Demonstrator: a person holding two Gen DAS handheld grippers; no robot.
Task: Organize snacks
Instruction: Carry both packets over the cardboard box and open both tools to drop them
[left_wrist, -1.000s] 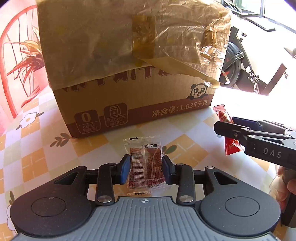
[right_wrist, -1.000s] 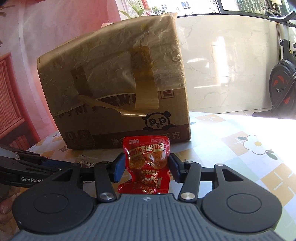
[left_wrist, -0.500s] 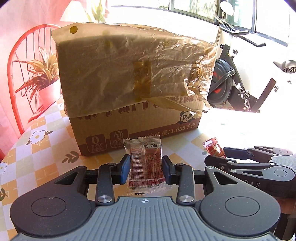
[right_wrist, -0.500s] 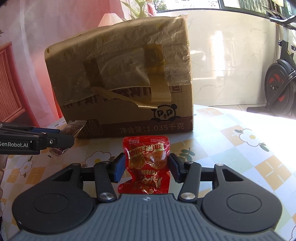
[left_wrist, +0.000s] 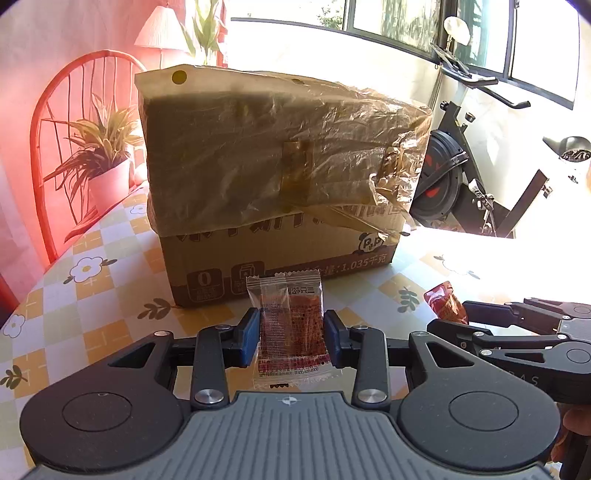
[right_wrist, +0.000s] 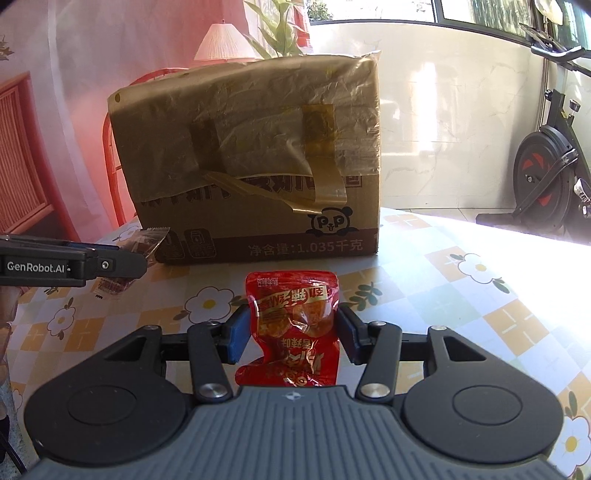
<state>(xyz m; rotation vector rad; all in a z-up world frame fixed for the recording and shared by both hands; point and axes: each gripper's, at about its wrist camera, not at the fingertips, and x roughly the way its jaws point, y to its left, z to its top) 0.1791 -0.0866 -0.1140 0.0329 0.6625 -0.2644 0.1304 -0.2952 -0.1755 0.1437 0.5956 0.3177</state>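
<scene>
My left gripper (left_wrist: 291, 334) is shut on a clear packet with a brown snack (left_wrist: 291, 328), held upright above the table. My right gripper (right_wrist: 293, 334) is shut on a red snack pouch (right_wrist: 293, 321). A taped cardboard box (left_wrist: 280, 177) with a panda logo stands on the table ahead of both grippers, some way off. In the left wrist view the right gripper (left_wrist: 448, 314) shows at the right with the red pouch (left_wrist: 445, 304). In the right wrist view the left gripper (right_wrist: 142, 254) enters from the left with the clear packet (right_wrist: 147, 238). The box's top is not visible.
The table (right_wrist: 461, 302) has a yellow and white checked cloth with flowers. A red chair (left_wrist: 55, 147) and a potted plant (left_wrist: 99, 158) stand behind it at the left. An exercise bike (right_wrist: 546, 177) is on the floor at the right.
Both grippers have risen and drawn back from the box with their snacks still held. The box looks smaller and lower in both views, and its upper edge has come into sight.
</scene>
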